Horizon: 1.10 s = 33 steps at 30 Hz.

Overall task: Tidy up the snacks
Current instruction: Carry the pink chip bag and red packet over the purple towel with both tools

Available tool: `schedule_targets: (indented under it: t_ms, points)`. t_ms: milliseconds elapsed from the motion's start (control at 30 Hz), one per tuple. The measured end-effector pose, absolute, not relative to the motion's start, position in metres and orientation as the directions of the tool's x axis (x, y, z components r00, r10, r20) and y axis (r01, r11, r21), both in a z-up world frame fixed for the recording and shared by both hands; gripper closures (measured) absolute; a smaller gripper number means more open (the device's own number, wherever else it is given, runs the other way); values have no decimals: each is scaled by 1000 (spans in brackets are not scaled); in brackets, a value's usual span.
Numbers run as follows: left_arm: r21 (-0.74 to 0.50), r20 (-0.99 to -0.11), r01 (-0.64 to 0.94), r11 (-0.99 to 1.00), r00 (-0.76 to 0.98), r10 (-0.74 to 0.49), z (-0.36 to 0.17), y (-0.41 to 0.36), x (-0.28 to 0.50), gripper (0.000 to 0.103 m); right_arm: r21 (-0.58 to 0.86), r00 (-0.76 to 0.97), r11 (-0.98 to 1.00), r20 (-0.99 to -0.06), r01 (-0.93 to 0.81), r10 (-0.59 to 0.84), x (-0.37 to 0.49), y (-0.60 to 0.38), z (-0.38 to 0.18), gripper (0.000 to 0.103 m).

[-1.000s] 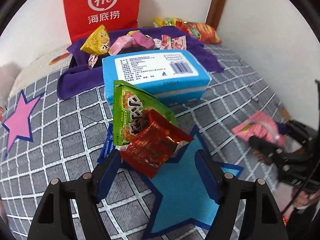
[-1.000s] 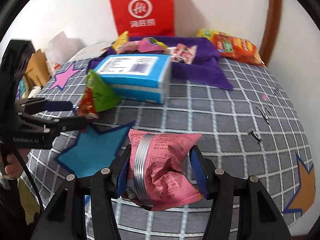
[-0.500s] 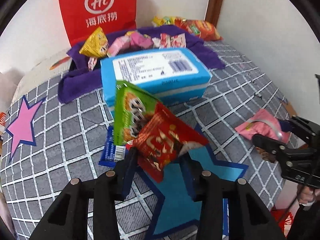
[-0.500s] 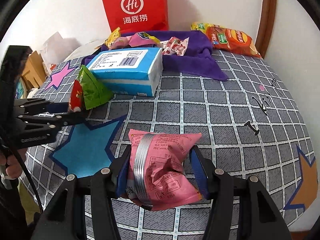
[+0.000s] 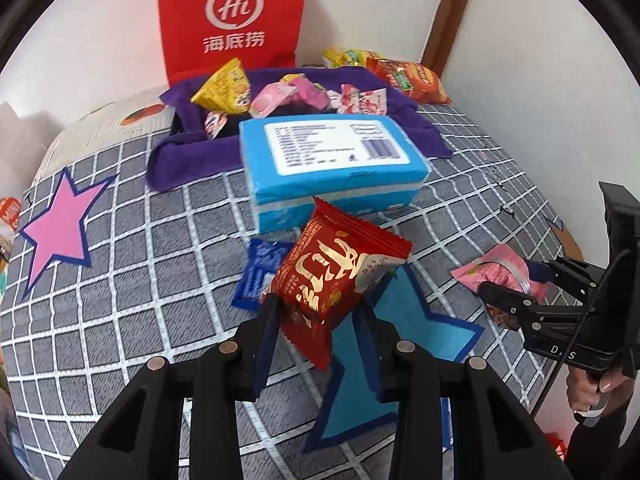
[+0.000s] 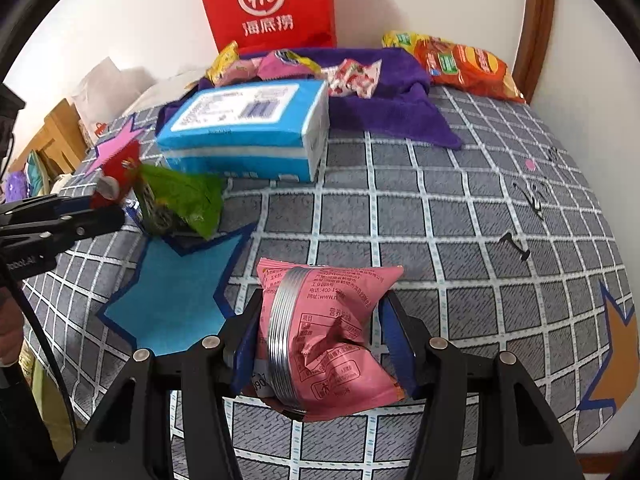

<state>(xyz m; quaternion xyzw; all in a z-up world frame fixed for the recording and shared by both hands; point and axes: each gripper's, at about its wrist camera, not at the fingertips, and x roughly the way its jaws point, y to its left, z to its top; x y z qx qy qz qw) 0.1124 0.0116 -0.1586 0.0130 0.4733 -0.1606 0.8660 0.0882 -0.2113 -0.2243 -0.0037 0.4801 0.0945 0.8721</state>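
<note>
My left gripper [image 5: 318, 316] is shut on a red snack packet [image 5: 338, 272] and holds it above the checked cloth; it also shows in the right wrist view [image 6: 118, 174]. My right gripper [image 6: 320, 332] is shut on a pink snack packet [image 6: 324, 328], which also shows in the left wrist view [image 5: 500, 274]. A green snack packet [image 6: 180, 200] lies beside the left gripper, hidden in the left wrist view. A blue packet [image 5: 260, 274] lies flat under the red one. A purple towel-lined box [image 5: 188, 148] at the back holds several snacks.
A large blue tissue pack [image 5: 332, 168] sits in front of the purple box. A red paper bag [image 5: 232, 16] stands against the wall. Orange and yellow chip bags [image 6: 464, 64] lie at the back right. A blue star patch [image 6: 172, 300] marks the cloth.
My left gripper has closed on the red packet and lifted it off the cloth, away from the green packet. My right gripper still holds the pink packet.
</note>
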Motion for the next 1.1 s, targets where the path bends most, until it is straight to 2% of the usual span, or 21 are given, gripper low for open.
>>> schedule_targets:
  t_ms: [200,367,400,433,500,700,767,833,1100]
  points:
    - [-101,-862,223,969,466,-197,-178,34,114,68,83,509,985,-848,-153,151,88,-212,-232,47]
    - [-123,-864,207,971,459,-207,-187,40,120,65,79,511,985,-847,-155,149,91,-210,-232,47]
    - [-117,-863,213,970,461,-205,-187,39,120,57,80,510,984,-847,-157,151,91,-210,-232,47]
    - [-108,-861,222,969,466,-203,-187,37,121,44,81,509,984,-847,-158,152,92,-210,-233,47]
    - [-88,-850,229,970,490,-193,-186,34,122,38,84,507,983,-848,-160,155,93,-211,-233,47]
    - [-90,-859,243,966,472,-199,-192,28,131,38,102,506,982,-846,-157,169,95,-213,-233,47]
    - [-88,-864,240,967,466,-194,-196,27,131,54,98,508,982,-845,-159,167,95,-212,-233,47]
    - [-106,-863,237,966,461,-208,-195,29,129,62,96,511,982,-844,-161,166,94,-212,-232,48]
    - [-129,-815,221,967,532,-230,-154,45,123,64,127,556,981,-810,-143,186,95,-218,-206,48]
